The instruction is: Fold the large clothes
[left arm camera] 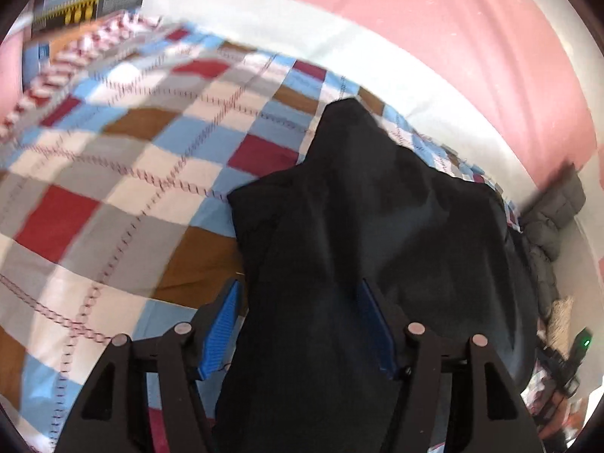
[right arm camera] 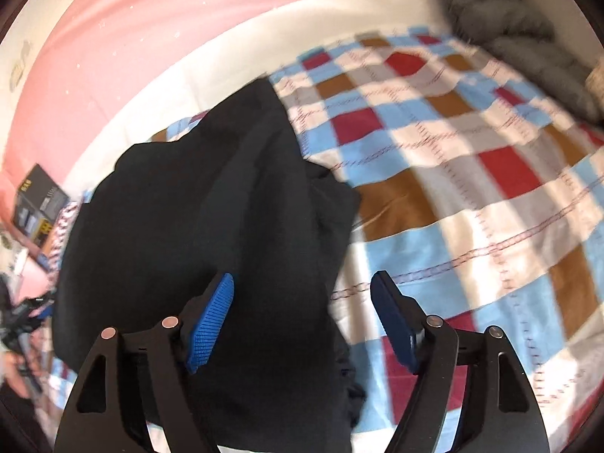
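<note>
We record one large dark garment (left arm camera: 339, 245), black to navy, of soft matte cloth in loose heavy folds without visible print or label, lying on a bed covered by a checked quilt (left arm camera: 124, 173). The quilt is patchwork in red, light blue, brown, grey and cream squares, crossed by lines of dark chain-like stitching. In the left wrist view the garment runs lengthwise away from the camera, broad near the tongs and narrowing to a blunt peak at its far end; in the right wrist view (right arm camera: 226, 196) its long axis leans up and to the right, ending in a squared corner near the quilt's far edge. The left tongs (left arm camera: 298, 324) have black angular arms with round metal pins and blue ribbed pads; the cloth fills the gap between the pads and hides most of the right one, so we cannot tell whether they grip it. The right tongs (right arm camera: 302, 324), of the same build, stand wide apart, the left pad over the garment, the right pad over bare quilt. Beyond the bed we note a pink wall (left arm camera: 434, 26) with a white band beneath, a grey quilted padded item (right arm camera: 509, 19) at the bed's edge, and a dark printed box (right arm camera: 39, 204) whose writing is too blurred to read.
</note>
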Motion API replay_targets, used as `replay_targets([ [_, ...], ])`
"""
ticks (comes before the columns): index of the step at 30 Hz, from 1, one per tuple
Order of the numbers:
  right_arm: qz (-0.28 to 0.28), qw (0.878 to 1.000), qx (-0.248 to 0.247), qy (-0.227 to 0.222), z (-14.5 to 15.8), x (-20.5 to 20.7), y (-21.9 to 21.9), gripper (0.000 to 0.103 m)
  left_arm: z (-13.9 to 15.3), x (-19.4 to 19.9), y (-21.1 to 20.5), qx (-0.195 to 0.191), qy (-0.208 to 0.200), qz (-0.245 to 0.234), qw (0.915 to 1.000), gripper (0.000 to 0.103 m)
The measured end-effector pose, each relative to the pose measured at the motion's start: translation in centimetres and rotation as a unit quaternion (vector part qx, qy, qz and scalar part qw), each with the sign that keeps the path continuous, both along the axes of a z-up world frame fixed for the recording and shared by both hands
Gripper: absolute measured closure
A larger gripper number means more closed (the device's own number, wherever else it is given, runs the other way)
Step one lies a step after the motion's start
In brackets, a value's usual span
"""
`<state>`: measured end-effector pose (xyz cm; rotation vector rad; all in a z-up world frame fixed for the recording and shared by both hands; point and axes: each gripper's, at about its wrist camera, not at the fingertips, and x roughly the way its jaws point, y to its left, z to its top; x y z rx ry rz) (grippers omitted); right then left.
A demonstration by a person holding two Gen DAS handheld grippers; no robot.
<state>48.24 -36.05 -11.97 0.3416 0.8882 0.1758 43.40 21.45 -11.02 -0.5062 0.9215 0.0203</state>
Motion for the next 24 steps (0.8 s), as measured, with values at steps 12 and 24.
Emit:
replay_targets([
  [12, 0.024, 0.991, 0.121, 0.057, -3.3, 4.8, -2.1, 0.016, -4.2, 3.7, 1.8, -0.092, 0.017, -0.004, 0.9956, 0.018],
  [24, 0.074, 0.971, 0.201, 0.105, -6.5, 8.1, -2.1, 0.013, -5.9, 6.7, 1.0, -0.106, 0.037, -0.034, 0.9931, 0.011],
])
